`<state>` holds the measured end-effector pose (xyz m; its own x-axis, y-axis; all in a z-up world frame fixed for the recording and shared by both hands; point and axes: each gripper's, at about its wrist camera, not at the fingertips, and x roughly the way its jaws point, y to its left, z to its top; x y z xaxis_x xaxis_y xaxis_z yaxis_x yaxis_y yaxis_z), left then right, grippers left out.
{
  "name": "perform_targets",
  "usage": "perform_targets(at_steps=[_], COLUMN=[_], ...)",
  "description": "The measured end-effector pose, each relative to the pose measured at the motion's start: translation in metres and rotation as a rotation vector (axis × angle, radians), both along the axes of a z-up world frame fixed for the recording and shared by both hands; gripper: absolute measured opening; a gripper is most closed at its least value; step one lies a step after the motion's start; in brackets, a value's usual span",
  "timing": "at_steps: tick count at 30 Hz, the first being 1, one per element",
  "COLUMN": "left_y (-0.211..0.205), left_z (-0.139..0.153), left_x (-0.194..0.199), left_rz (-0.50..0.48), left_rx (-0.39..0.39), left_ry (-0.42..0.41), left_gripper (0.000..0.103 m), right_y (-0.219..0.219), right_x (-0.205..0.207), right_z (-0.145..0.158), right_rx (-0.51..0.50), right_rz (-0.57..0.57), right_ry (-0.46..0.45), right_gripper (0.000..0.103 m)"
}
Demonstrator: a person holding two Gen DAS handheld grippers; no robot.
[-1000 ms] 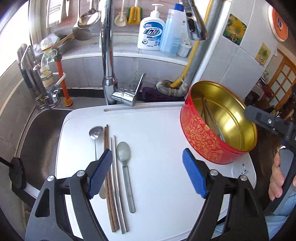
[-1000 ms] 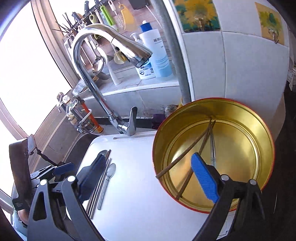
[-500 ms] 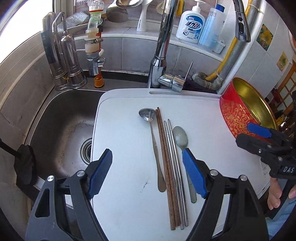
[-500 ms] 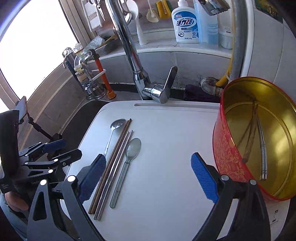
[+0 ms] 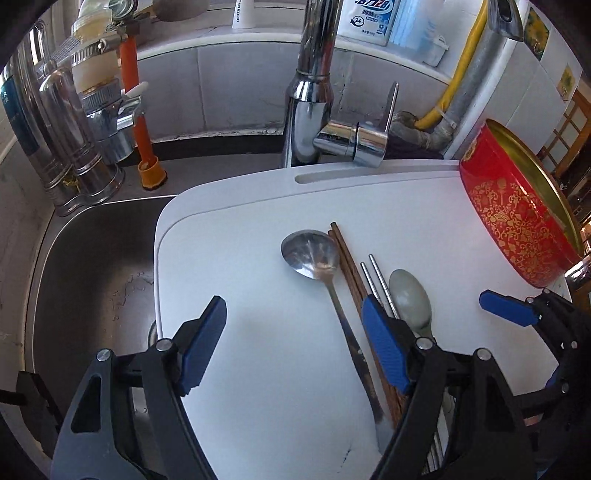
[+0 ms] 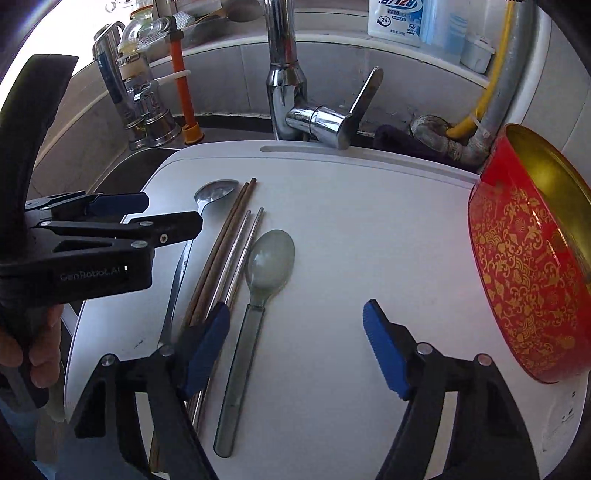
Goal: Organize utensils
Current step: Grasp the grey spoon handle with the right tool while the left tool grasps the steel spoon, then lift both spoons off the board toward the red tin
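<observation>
Both grippers lowered, jaws narrowing, utensils (image 6: 236, 266) unheld

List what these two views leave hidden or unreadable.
- Red tin contents: both views show it side-on, wall blocks the inside.
- Wooden chopsticks handle ends: left view, behind the left hand-held gripper; right view, behind the right hand-held gripper.
- Soap bottle: cut off by top edge.

Two close, steeply downward wrist views over one shared white board (image 5: 258, 369) (image 6: 369, 221).
</observation>
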<state>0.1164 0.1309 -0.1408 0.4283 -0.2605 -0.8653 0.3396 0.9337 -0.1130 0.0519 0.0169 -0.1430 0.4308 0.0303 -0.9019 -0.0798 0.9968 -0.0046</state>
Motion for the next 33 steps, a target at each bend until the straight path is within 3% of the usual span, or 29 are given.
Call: perform_targets(at_steps=[8,9,11,12,13,14,26,33], left_y=[-0.01,-0.011,-0.014,-0.014,-0.013,-0.011,-0.009,-0.013], left_z=[-0.011,-0.013,-0.01,-0.008,-0.007,-0.007,-0.004,0.016], left_x=[0.005,0.005,0.002,0.002,0.002,0.003,-0.008,-0.029], left_rz=[-0.041,-0.041,-0.041,-0.046,-0.04,-0.022,0.051,0.073], left_rx=[0.015,0.021,0.045,0.034,0.012,0.004,-0.017,-0.047], left_ry=[0.017,0.02,-0.005,-0.003,0.017,0.026,0.044,0.024], left_gripper=[0.072,0.068,0.048,0.021,0.007,0.004,0.001,0.001], right_y=[0.01,0.01,0.009,0.009,0.008,0.007,-0.014,-0.025], right_x=[0.0,0.0,-0.002,-0.005,-0.006,-0.007,-0.016,-0.032], right_z=[-0.009,-0.009,-0.007,-0.005,-0.004,-0.004,0.004,0.028], right_rx=[-0.043,-0.04,-0.039,-0.039,-0.039,-0.037,0.021,0.031], right_rz=[0.018,0.019,0.017,0.02,0.024,0.021,-0.017,0.001], right_ry=[0.019,0.017,0.014,0.014,0.023,0.032,0.045,-0.017], right_gripper=[0.064,0.06,0.044,0.019,0.012,0.012,0.011,0.011])
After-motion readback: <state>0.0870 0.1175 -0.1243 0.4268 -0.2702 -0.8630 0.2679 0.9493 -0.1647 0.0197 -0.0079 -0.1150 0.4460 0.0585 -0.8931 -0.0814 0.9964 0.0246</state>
